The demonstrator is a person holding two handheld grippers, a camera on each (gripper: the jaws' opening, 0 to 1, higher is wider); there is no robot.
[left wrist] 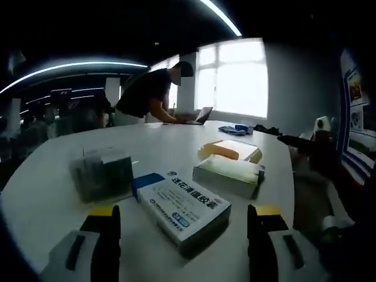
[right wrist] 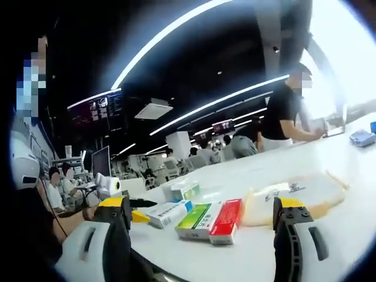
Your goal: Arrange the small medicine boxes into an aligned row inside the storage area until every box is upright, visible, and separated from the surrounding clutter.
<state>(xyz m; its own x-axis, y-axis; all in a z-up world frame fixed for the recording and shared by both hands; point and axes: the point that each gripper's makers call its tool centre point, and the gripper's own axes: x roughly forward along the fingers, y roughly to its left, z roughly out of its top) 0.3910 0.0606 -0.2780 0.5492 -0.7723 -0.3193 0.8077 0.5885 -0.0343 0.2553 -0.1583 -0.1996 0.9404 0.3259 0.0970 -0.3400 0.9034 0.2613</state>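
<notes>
A blue-and-white medicine box (left wrist: pixel 185 208) lies flat on the white table (left wrist: pixel 53 188), between the jaws of my open left gripper (left wrist: pixel 183 212). A blurred grey-green box (left wrist: pixel 103 173) stands to its left, and a pale box (left wrist: pixel 229 174) lies flat behind it. In the right gripper view, a green-and-red box (right wrist: pixel 211 220) lies flat beside the blue-and-white box (right wrist: pixel 167 212), with a green-and-white box (right wrist: pixel 182 189) behind. My right gripper (right wrist: pixel 202 214) is open and holds nothing. The left gripper's yellow-tipped jaw (right wrist: pixel 140 216) sits next to the blue-and-white box.
A flat pale-yellow packet (left wrist: pixel 232 150) (right wrist: pixel 299 197) lies further along the table. A person leans over a laptop (left wrist: pixel 202 114) at the far side, near a blue object (left wrist: pixel 239 128). People sit at desks beyond the table's edge (right wrist: pixel 59 188).
</notes>
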